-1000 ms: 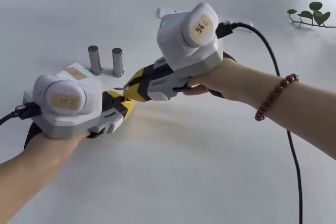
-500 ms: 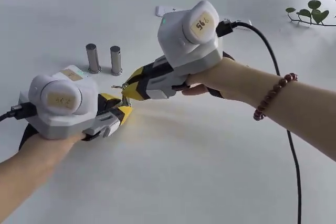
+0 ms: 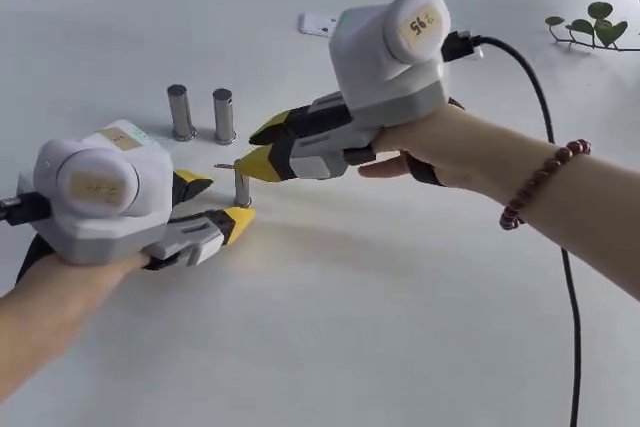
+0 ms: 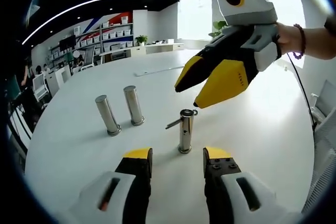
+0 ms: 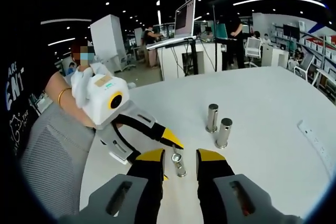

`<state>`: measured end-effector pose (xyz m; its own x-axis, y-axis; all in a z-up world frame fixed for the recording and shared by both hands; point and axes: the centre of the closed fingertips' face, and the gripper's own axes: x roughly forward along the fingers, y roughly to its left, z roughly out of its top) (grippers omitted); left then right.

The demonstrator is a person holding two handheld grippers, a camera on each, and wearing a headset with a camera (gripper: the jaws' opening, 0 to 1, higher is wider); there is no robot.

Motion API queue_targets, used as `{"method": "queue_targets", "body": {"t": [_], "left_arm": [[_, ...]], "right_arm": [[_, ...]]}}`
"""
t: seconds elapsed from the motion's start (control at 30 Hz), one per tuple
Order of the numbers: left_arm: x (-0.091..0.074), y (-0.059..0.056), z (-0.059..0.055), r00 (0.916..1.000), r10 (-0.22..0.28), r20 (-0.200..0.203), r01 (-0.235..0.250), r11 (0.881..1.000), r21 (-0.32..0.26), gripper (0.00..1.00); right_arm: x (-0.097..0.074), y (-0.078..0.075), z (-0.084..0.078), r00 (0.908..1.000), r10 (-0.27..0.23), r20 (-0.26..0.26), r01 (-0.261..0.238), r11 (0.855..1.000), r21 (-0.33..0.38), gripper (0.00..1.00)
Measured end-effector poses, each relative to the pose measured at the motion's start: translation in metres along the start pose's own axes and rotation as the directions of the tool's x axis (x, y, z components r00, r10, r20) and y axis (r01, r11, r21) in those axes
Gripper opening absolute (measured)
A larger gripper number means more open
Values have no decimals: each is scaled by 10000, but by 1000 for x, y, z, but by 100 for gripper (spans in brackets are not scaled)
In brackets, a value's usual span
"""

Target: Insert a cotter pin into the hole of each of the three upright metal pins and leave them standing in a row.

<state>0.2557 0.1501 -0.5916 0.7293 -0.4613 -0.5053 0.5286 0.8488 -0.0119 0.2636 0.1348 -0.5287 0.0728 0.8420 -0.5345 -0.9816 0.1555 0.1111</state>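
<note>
Jaws apart, the left gripper [image 3: 225,199] is flanking an upright metal pin [image 3: 242,187] (cotter pin [image 4: 176,123] through its hole) while the right gripper [image 3: 250,150], likewise apart, is hovering beside it.

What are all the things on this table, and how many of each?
bare metal pins: two, silver, upright side by side at the back left.
near metal pin: one, silver, upright between the claws.
cotter pin: one, silver, through the near pin's top.
table: one, white, under everything.
plant sprig: one, green, far right.
flat strip: one, white, at the back.
cable: one, black, trailing from the right claw's body.
bracelet: one, reddish-brown beads, right wrist.
left claw: one, yellow-tipped, open, either side of the near pin.
right claw: one, yellow-tipped, open, just above the cotter pin.
</note>
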Motion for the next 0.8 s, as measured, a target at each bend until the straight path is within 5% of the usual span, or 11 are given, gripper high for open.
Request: {"method": "queue_targets", "body": {"t": [0.13,0.43,0.8], "left_arm": [[-7,0,0,10000,40,19,-41,10000,49,43],[-24,1,18,9961,-141,871,178,9989,-423,56],[-38,-4,26,9913,-387,1258,458,9975,-540,70]], "right_arm": [[-2,-13,9,9991,-308,305,304,9994,153,22],[7,-41,29,9879,-1299,851,1292,9915,146,22],[36,-74,24,9747,-2054,878,2024,9784,418,22]]}}
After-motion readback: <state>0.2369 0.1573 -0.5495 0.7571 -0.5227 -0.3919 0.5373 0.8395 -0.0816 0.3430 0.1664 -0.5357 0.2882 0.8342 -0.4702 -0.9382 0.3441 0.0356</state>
